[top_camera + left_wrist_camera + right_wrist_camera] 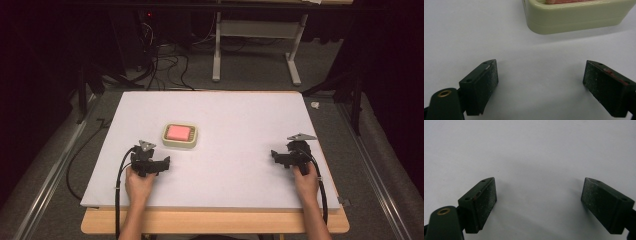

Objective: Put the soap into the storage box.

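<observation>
The cream tray looks like smooth, slightly glossy plastic on a matt white table cover.

No readable text, labels or numbers.

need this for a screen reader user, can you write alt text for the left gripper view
The left gripper, its two black jaws wide apart, hovers low over a plain white table surface with nothing between the jaws. Just ahead, at the top of the picture, sits a cream rounded-corner plastic tray holding something pink, apart from both jaws.
</observation>
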Motion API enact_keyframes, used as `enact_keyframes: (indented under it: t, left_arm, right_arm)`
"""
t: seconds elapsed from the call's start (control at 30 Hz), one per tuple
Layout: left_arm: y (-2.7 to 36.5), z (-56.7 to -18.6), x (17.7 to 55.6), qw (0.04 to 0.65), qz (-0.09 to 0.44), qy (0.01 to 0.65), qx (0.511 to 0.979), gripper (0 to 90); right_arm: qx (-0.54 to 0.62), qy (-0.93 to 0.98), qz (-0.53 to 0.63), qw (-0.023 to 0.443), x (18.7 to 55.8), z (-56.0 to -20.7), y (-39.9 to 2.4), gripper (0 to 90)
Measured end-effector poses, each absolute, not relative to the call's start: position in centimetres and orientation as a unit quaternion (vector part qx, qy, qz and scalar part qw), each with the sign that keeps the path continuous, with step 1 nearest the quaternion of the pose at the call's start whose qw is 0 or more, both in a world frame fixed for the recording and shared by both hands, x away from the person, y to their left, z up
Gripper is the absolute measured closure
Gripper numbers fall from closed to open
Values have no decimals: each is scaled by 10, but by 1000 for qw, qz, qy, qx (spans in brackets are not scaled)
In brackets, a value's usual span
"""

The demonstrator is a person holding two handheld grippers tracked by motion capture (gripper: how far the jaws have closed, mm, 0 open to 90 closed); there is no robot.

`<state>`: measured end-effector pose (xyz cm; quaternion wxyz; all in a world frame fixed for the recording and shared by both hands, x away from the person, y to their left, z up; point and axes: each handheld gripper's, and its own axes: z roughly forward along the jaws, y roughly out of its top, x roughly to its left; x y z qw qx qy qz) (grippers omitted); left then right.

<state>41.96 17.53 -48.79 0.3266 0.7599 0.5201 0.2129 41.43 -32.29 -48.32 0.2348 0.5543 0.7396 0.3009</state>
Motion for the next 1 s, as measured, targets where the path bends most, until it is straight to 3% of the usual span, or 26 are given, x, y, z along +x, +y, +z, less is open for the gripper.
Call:
enact_keyframes:
  t: [1.0]
  left_arm:
    - [176,-489,419,330,216,519,758,131]
  right_arm:
    - [554,740,301,235,414,-483,-323,136]
